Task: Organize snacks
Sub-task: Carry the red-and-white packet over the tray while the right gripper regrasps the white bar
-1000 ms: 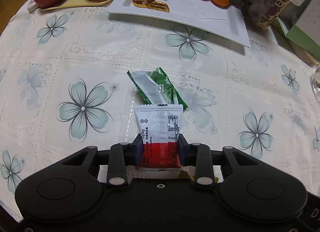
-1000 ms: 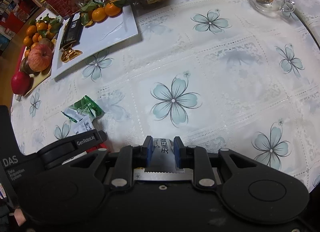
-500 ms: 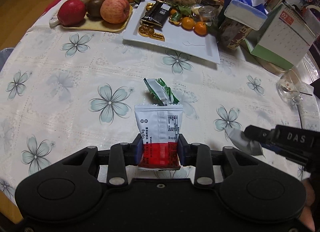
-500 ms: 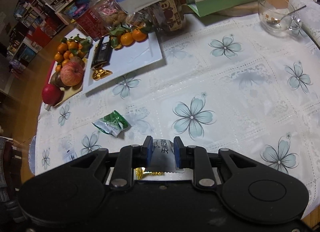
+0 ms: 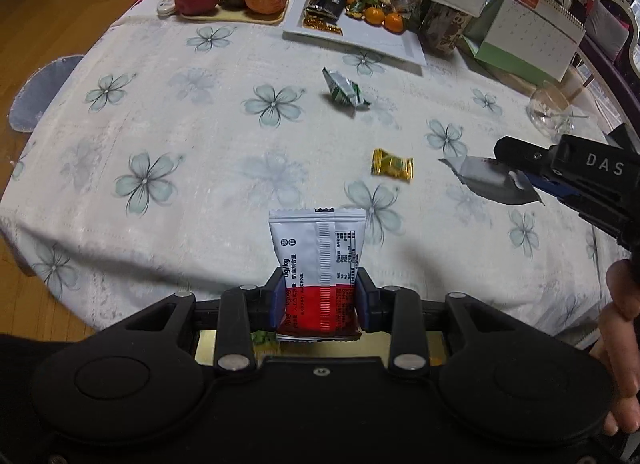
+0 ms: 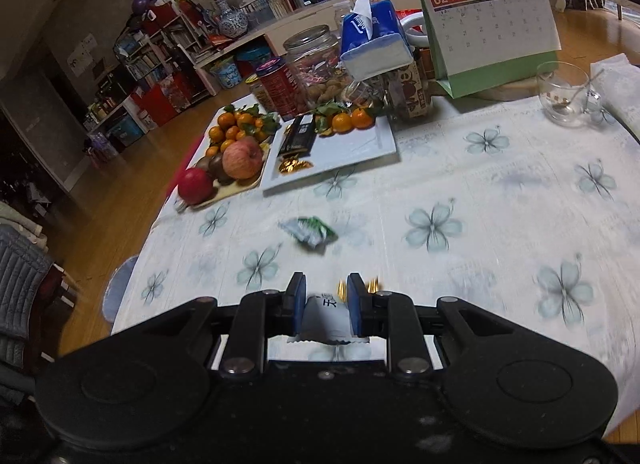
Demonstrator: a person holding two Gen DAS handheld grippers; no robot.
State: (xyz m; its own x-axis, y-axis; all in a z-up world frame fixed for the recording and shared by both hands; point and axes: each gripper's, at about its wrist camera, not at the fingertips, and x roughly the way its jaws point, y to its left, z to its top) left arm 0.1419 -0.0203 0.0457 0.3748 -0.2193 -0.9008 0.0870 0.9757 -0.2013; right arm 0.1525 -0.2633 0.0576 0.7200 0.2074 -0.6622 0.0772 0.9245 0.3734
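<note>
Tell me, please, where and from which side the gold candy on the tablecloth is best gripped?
Judging by its pose, grip the gold candy across its plump middle, coming straight down. It lies flat on the tablecloth with crimped ends left and right, so its long edges suit the fingers.

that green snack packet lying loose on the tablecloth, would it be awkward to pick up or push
The green snack packet looks crumpled and puffy, so it would probably give and flex under the jaws rather than stay stiff. It seems light for its size and likely slides on the tablecloth if nudged. Its glossy film may be slippery; rolling looks unlikely.
</note>
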